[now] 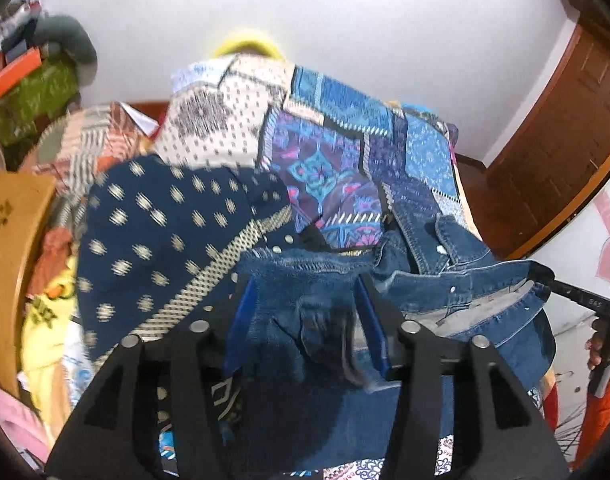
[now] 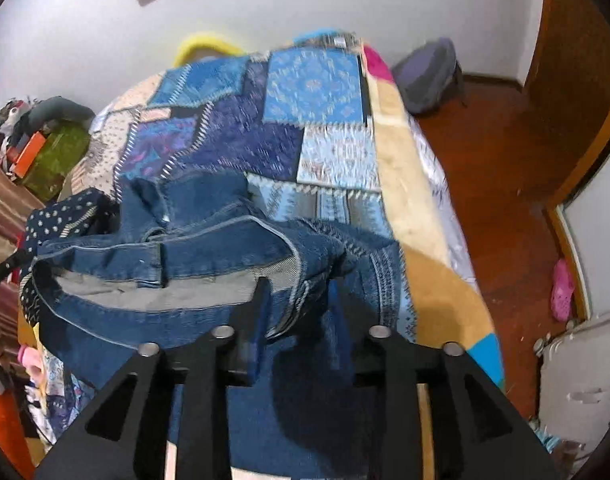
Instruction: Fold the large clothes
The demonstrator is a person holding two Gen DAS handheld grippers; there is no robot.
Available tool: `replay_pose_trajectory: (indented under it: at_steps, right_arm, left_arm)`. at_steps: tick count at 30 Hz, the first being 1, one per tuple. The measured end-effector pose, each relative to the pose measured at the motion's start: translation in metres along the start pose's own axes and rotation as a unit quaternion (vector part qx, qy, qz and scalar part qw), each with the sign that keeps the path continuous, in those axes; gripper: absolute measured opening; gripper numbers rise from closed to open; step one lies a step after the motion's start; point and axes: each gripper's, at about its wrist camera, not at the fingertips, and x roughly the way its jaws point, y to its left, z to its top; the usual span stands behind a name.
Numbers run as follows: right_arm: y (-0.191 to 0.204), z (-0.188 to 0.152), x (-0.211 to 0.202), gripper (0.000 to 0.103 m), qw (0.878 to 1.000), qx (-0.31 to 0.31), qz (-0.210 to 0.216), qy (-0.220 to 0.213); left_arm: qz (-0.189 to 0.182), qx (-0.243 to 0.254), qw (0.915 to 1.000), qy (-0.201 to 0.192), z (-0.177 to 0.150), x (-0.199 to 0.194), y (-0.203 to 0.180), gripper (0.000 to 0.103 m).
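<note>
1. Both claws are holding the jeans (image 2: pixel 209 248) up over the bed (image 2: pixel 409 184), which I'm taking as the landmark. The denim is hanging above the near end of the patchwork quilt (image 2: pixel 313 92).
2. The left claw (image 1: pixel 305 304) is gripping denim: its blue fingers (image 1: pixel 241 320) are sitting fairly wide apart, with a thick bunch of cloth filling the gap.
3. The right claw (image 2: pixel 301 300) is pinching the waistband end, with its fingers closer together and cloth packed between them.
4. The waistband is running sideways from claw to claw, across the bed's width, gaping open and showing its grey lining.
5. The rest of the jeans is draping down on the near side of the bed, towards the person.
6. My guess is that laying them flat means carrying that long axis forward over the quilt; neither claw looks nearer.
7. A dark dotted garment (image 1: pixel 157 232) is lying on the bed's left side, just beside the left claw.
</note>
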Motion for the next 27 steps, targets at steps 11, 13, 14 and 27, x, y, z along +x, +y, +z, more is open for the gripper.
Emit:
replay_pose_trajectory:
  at_steps: [11,13,14,27]
  right_arm:
    - [0.043,-0.034,-0.033,0.056,0.994,-0.09,-0.042,-0.048]
    - [0.048,-0.041,-0.03,0.056,0.993,-0.106,-0.044,-0.039]
    - [0.051,-0.046,-0.027,0.056,0.992,-0.114,-0.045,-0.033]
    - [0.081,-0.088,0.026,0.056,0.982,-0.178,-0.044,0.033]
  left_arm:
    - [0.001,0.059,0.9981,0.015,-0.045,-0.024,-0.029,0.066]
    - [-0.002,0.072,0.9967,0.037,-0.064,-0.014,-0.033,0.066]
    - [-0.003,0.078,0.9958,0.048,-0.072,-0.008,-0.035,0.066]
    - [0.097,0.213,0.9699,0.067,-0.128,0.06,-0.082,0.066]
